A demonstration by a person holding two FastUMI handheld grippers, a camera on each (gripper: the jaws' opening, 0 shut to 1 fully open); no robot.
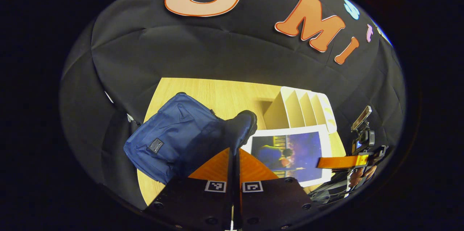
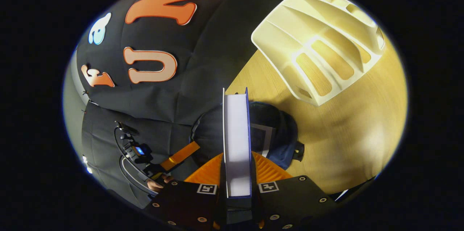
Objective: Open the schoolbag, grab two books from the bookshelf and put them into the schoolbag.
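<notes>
The blue schoolbag (image 1: pixel 170 140) lies on the left of the wooden table (image 1: pixel 224 93). My left gripper (image 1: pixel 234 151) is shut on the dark rim of its mouth (image 1: pixel 244 124), holding it up. A book with a purple-blue cover (image 1: pixel 290 151) hangs just right of the mouth, pinched by my right gripper (image 1: pixel 326 162). In the right gripper view, that book (image 2: pixel 237 133) stands edge-on between my right gripper (image 2: pixel 237 156) fingers, directly above the open bag (image 2: pixel 282 140). A white-bordered cover (image 2: pixel 261 135), seemingly another book, lies inside. My left gripper (image 2: pixel 181 155) holds the bag's left edge.
The white bookshelf (image 1: pixel 301 109) with several dividers stands at the back right of the table; in the right gripper view the bookshelf (image 2: pixel 319 42) lies beyond the bag. Bare tabletop (image 2: pixel 348 133) spreads to the right. A hand (image 2: pixel 156 184) holds the left gripper.
</notes>
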